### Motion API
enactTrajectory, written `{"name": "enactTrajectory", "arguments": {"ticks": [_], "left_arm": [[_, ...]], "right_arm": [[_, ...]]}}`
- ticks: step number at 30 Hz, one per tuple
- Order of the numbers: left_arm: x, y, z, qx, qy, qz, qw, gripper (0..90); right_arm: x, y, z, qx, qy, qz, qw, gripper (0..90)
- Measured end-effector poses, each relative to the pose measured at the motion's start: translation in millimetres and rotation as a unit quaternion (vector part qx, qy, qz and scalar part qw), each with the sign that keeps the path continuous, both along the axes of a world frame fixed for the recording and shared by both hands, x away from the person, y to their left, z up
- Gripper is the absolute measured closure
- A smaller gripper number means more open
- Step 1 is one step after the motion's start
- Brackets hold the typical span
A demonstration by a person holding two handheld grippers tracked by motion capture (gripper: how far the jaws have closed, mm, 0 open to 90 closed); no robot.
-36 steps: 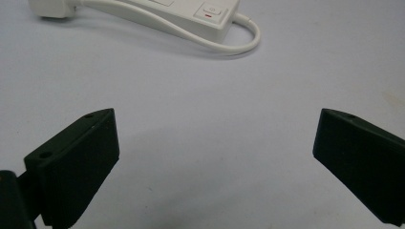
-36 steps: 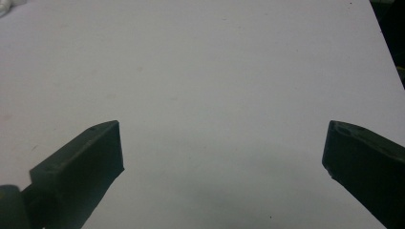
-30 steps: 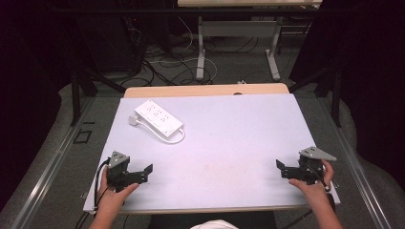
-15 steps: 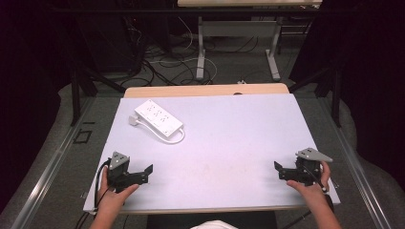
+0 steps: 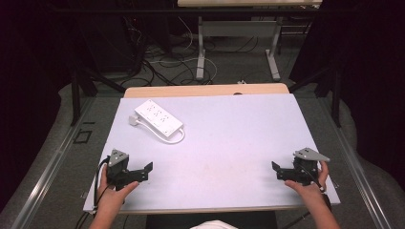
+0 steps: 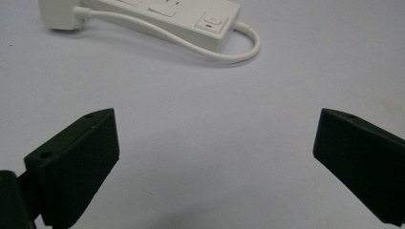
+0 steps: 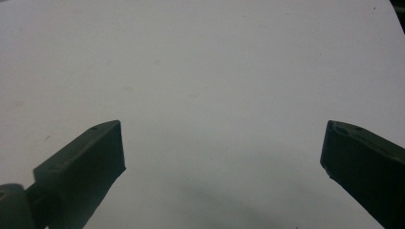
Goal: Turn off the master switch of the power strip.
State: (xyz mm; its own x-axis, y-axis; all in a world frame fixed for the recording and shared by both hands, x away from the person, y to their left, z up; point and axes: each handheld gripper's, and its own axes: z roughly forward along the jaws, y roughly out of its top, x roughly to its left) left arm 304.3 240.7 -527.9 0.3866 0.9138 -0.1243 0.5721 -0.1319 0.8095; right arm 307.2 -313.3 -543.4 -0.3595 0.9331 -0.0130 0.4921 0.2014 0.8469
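A white power strip (image 5: 158,118) lies at the back left of the pale table (image 5: 229,129), its short cord looping round to a plug (image 5: 133,121). In the left gripper view the strip (image 6: 191,19) lies ahead of the jaws, its switch end and cord loop (image 6: 239,47) nearest. My left gripper (image 5: 149,168) rests near the front left of the table, open and holding nothing. At the front right sits my right gripper (image 5: 275,169), also open and holding nothing. Its own view has the two jaws wide apart over bare table (image 7: 215,86).
A wooden strip (image 5: 205,89) borders the table's far edge. Beyond it, table legs (image 5: 200,47) and loose cables (image 5: 162,62) stand on the grey floor. Dark curtains hang on both sides.
The right gripper has slid slightly toward the left and nearer the table's front edge. The left gripper and the power strip have stayed where they were.
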Motion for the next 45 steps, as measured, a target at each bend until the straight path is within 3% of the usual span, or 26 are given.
{"name": "enactTrajectory", "arguments": {"ticks": [26, 45], "left_arm": [[11.6, -1.7, 22.2, 0.013, 0.003, 0.004, 0.9999, 3.7], [25.8, 2.0, 51.0, 0.010, 0.005, 0.009, 0.9999, 5.7]], "right_arm": [[-0.1, 0.7, -3.0, -0.008, -0.004, -0.010, 0.9999, 1.9], [-0.4, 0.2, -2.6, -0.004, -0.001, -0.008, 1.0000, 2.6]]}}
